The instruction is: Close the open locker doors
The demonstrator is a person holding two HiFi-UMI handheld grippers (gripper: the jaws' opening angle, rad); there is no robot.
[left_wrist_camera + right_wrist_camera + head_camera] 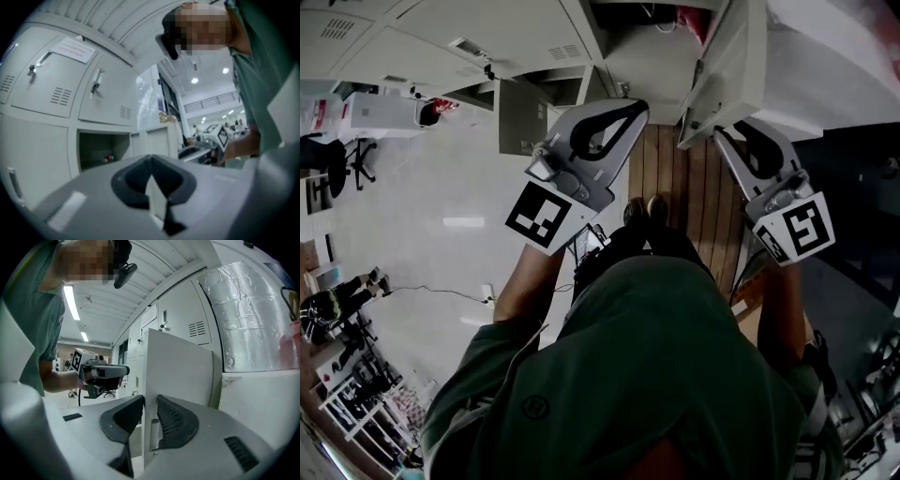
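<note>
Grey locker door (pixel 180 371) pinched by R gripper (pixel 150 404); L gripper (pixel 152 171) closed (notice (pixel 72 49) illegible).

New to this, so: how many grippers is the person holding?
2, none hidden: left gripper, shut, at the head view's left; right gripper clamped on the open locker door.

The lockers (pixel 441 37) run from 10 to 12 o'clock ahead of the person, with an open compartment (pixel 520 117) at 11 and a small object (pixel 108 159) inside it. The open locker door (pixel 727 75) juts toward the person at 1 o'clock, its edge between the fingers (pixel 173 420) of the right gripper (pixel 727 139). The left gripper (pixel 637 110) sits at 12, left of the door. Shoes (pixel 645 211) stand on the floor planks (pixel 675 178) between the grippers.
</note>
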